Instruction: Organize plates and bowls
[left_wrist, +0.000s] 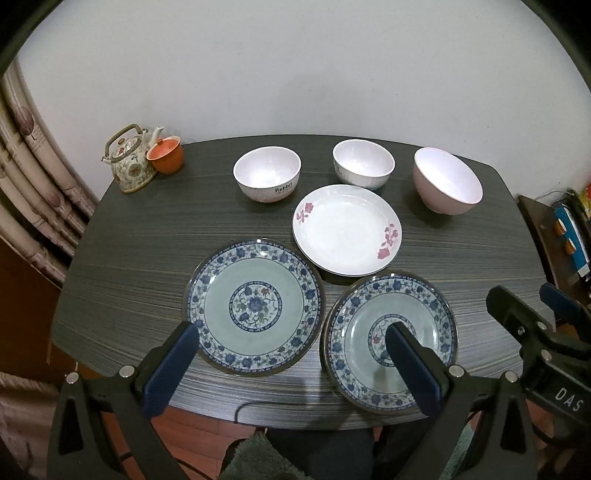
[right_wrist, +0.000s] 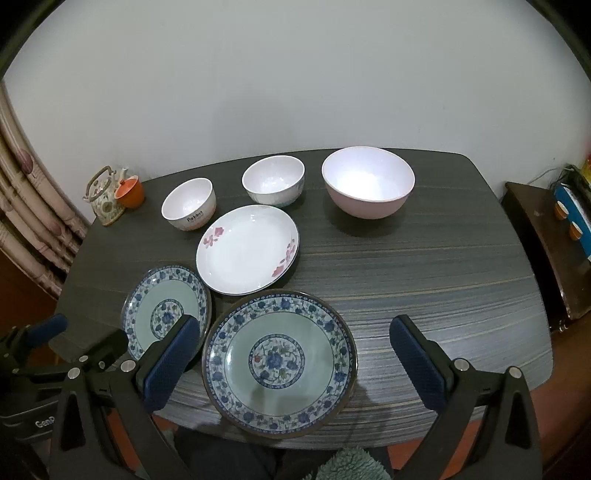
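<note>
Two blue-patterned plates lie at the table's near edge: the left one (left_wrist: 255, 306) (right_wrist: 166, 314) and the right one (left_wrist: 391, 343) (right_wrist: 280, 362). A white plate with pink flowers (left_wrist: 345, 229) (right_wrist: 247, 247) lies behind them. At the back stand a white bowl with lettering (left_wrist: 267, 173) (right_wrist: 189, 203), a white bowl (left_wrist: 364, 164) (right_wrist: 273, 179) and a larger pink bowl (left_wrist: 447, 181) (right_wrist: 367, 181). My left gripper (left_wrist: 291, 336) is open above the near plates. My right gripper (right_wrist: 295, 332) is open over the right blue plate. Both hold nothing.
A floral teapot (left_wrist: 127, 158) (right_wrist: 103, 195) and an orange cup (left_wrist: 166, 155) (right_wrist: 129, 192) stand at the table's back left corner. A curtain (left_wrist: 33, 177) hangs left. A dark side cabinet (right_wrist: 546, 240) stands right. The dark table (right_wrist: 424, 277) is bare on its right half.
</note>
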